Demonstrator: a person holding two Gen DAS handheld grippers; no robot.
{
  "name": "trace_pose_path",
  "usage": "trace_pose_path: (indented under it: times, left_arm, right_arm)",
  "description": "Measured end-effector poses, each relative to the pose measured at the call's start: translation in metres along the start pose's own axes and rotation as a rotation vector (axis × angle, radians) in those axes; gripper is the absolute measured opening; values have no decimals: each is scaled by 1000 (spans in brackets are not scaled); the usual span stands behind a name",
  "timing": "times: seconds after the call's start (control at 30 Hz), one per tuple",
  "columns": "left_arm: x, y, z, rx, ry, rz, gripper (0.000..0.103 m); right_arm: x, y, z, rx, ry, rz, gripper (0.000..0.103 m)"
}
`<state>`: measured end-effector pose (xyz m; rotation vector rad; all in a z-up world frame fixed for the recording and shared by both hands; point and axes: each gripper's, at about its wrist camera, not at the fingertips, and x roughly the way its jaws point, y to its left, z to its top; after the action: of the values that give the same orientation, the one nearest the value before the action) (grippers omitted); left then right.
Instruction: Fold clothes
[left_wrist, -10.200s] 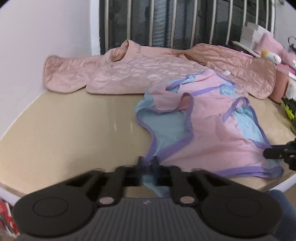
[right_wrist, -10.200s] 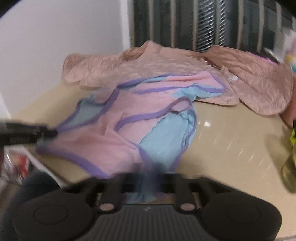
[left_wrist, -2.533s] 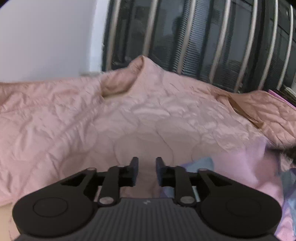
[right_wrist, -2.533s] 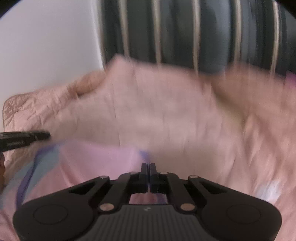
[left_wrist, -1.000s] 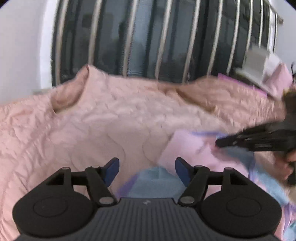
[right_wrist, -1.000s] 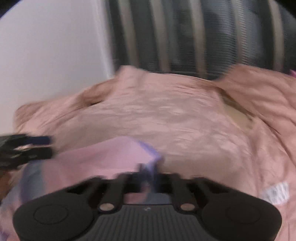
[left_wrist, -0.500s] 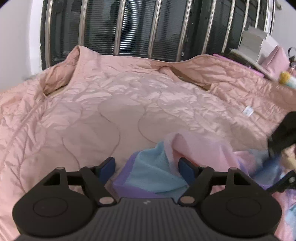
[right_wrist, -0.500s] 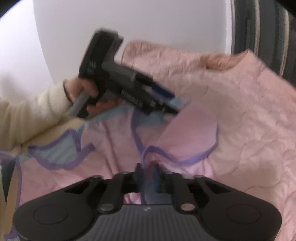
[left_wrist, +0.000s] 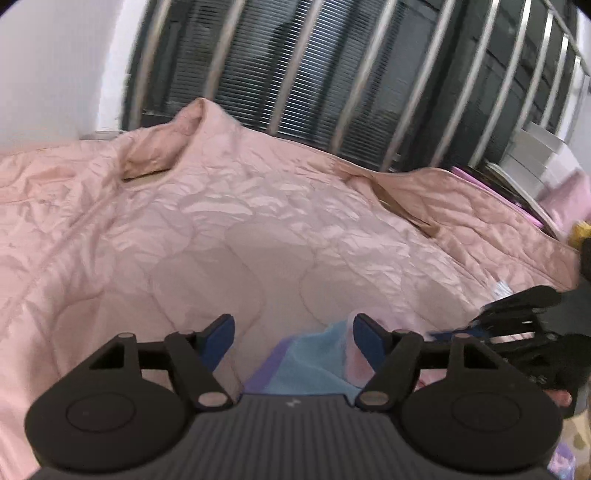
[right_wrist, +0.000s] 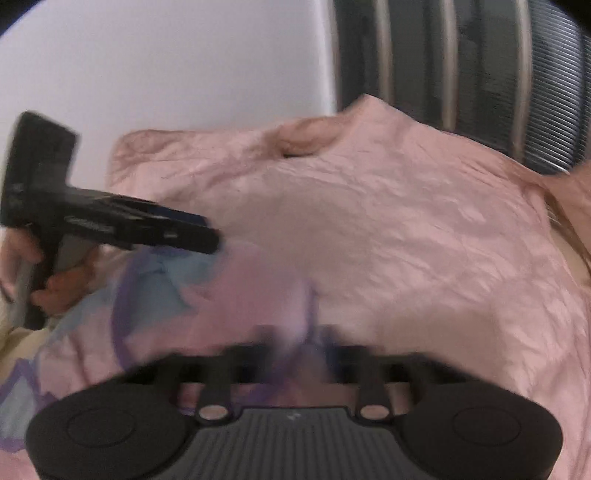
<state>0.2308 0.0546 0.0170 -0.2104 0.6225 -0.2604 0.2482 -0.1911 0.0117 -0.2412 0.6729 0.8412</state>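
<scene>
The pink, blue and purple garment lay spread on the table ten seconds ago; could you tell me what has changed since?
The garment has been carried away from the table's near edge and now lies partly on the quilted pink jacket. The left gripper, shut on its hem before, has let go and stands open over it. The right gripper remains shut on the purple-trimmed edge. The jacket stayed put.

Open quilt (left_wrist: 258, 229) ahead of left gripper (left_wrist: 293, 334); right gripper (left_wrist: 517, 314) crowding its right side, window bars (left_wrist: 362, 74) and wall (right_wrist: 166, 66) closing the far edge.
</scene>
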Motion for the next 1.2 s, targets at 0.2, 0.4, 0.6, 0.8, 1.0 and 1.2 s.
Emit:
trace_pose_path:
  times: [0.2, 0.4, 0.6, 0.8, 1.0, 1.2]
  left_arm:
    - [-15, 18, 8, -108, -94, 43, 73]
    - [-24, 24, 12, -137, -140, 56, 73]
    - [-19, 21, 12, -129, -104, 35, 73]
    - [2, 4, 5, -37, 10, 86, 73]
    - [8, -6, -3, 28, 23, 142, 49]
    - [9, -10, -5, 68, 27, 169, 2]
  right_arm:
    - [-39, 66, 0, -420, -62, 149, 2]
    - [-12, 84, 10, -566, -45, -246, 13]
    - [-8, 31, 21, -272, -154, -619, 79]
    - [-34, 10, 24, -130, -118, -403, 80]
    - [-38, 0, 27, -50, -5, -221, 64]
    - [-10, 0, 15, -16, 189, -150, 5]
